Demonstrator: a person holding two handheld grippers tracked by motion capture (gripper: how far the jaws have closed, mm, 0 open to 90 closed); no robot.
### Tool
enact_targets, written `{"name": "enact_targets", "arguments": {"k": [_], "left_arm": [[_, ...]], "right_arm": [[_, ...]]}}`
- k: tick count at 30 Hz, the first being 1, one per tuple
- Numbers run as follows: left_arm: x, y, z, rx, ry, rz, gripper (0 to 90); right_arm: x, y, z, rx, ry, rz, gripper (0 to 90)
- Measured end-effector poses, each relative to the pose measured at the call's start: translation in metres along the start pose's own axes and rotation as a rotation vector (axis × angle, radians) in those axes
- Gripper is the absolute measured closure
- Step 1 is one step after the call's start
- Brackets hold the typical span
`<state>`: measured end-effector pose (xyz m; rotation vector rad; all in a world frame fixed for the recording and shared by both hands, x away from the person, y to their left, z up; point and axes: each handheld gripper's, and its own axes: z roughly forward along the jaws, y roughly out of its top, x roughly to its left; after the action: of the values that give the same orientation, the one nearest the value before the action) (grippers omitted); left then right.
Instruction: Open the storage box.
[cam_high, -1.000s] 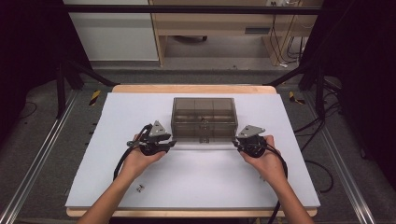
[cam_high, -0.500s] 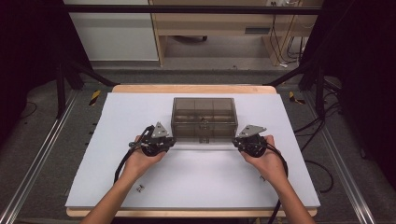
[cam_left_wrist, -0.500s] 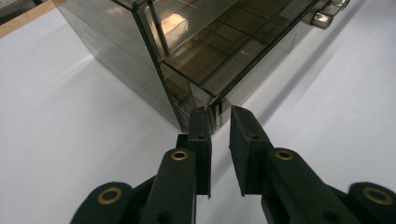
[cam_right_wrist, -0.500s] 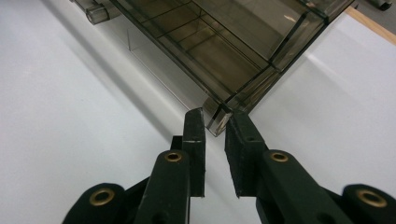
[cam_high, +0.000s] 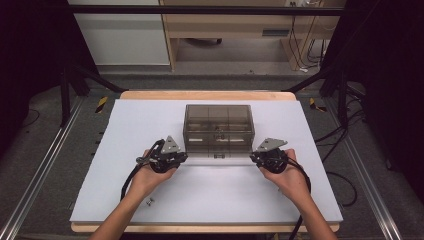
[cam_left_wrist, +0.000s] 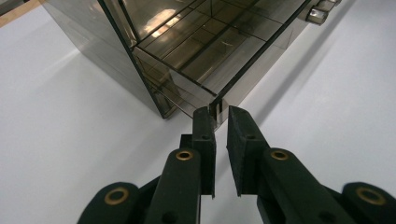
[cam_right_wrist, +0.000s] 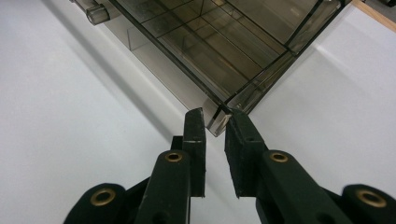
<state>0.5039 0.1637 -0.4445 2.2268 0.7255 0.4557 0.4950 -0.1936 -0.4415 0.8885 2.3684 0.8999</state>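
A smoky see-through compartment box (cam_high: 217, 125) stands in the middle of the white table. My left gripper (cam_high: 181, 157) is at its front left corner. In the left gripper view the jaws (cam_left_wrist: 217, 113) have just been closing and now pinch the thin front corner of the box's lid edge (cam_left_wrist: 215, 103). My right gripper (cam_high: 256, 157) mirrors it at the front right corner. There its jaws (cam_right_wrist: 215, 115) are shut on the corner of the box (cam_right_wrist: 219, 114). A clear knob (cam_left_wrist: 320, 13) (cam_right_wrist: 95, 14) sticks out of the box's front.
Small screws (cam_high: 149, 201) lie near the left forearm, toward the table's front edge (cam_high: 210, 227). Metal rails (cam_high: 35, 185) run along both sides of the table. A cable (cam_high: 129, 180) trails from each gripper.
The left gripper has shifted slightly toward the box's front left corner. The right hand and the box have stayed in place.
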Motion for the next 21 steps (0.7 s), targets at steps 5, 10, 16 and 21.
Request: {"name": "enact_targets", "arguments": {"k": [5, 10, 16, 21], "left_arm": [[-0.003, -0.002, -0.002, -0.001, -0.004, 0.003, 81.6], [-0.005, -0.005, -0.005, -0.006, -0.016, 0.003, 81.8], [-0.009, -0.007, -0.007, -0.010, -0.021, 0.007, 82.0], [-0.010, -0.009, -0.008, -0.010, -0.028, 0.006, 82.1]], "right_arm": [[0.004, -0.003, -0.003, -0.007, 0.002, 0.002, 78.9], [0.007, -0.005, -0.006, -0.002, 0.003, 0.000, 79.0], [0.010, -0.006, -0.009, 0.002, 0.005, -0.002, 78.9], [0.013, -0.008, -0.011, 0.003, 0.004, -0.002, 79.2]]}}
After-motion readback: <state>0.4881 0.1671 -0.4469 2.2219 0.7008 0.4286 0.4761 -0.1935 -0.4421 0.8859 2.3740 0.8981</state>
